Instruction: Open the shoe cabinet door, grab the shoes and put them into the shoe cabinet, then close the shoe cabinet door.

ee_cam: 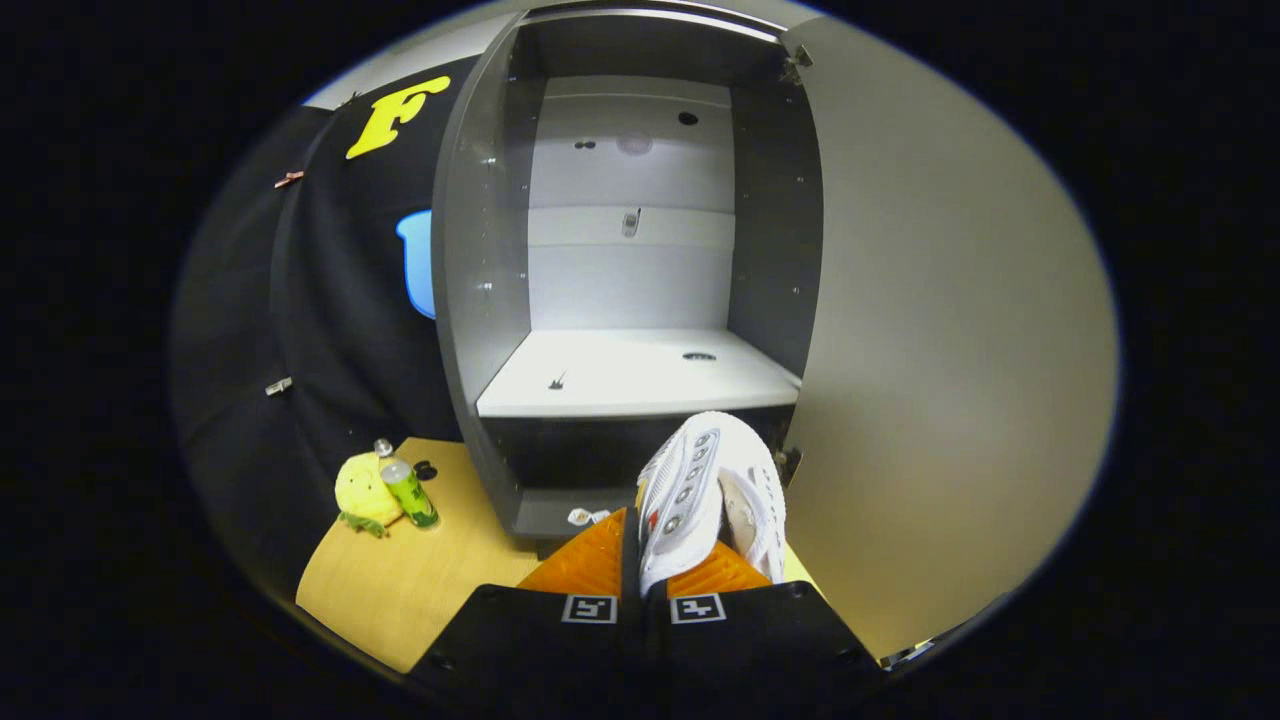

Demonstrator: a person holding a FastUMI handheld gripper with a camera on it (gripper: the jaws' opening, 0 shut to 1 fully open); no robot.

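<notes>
One white shoe (pixel 700 500) clamped in jaws, held before open cabinet (pixel 630 370).
Door (pixel 950 350) swung right; plush toy (pixel 362 492) & green can (pixel 410 493) on bench (pixel 440 570), far left.

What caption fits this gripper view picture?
Gripper shut on a white shoe, facing the open cabinet and its bare shelf.

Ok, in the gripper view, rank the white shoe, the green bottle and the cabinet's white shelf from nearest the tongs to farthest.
1. White shoe: gripped between the tongs.
2. Green bottle: off to the left on the wooden floor, beside a yellow plush toy.
3. White shelf: ahead, inside the open cabinet.
</notes>
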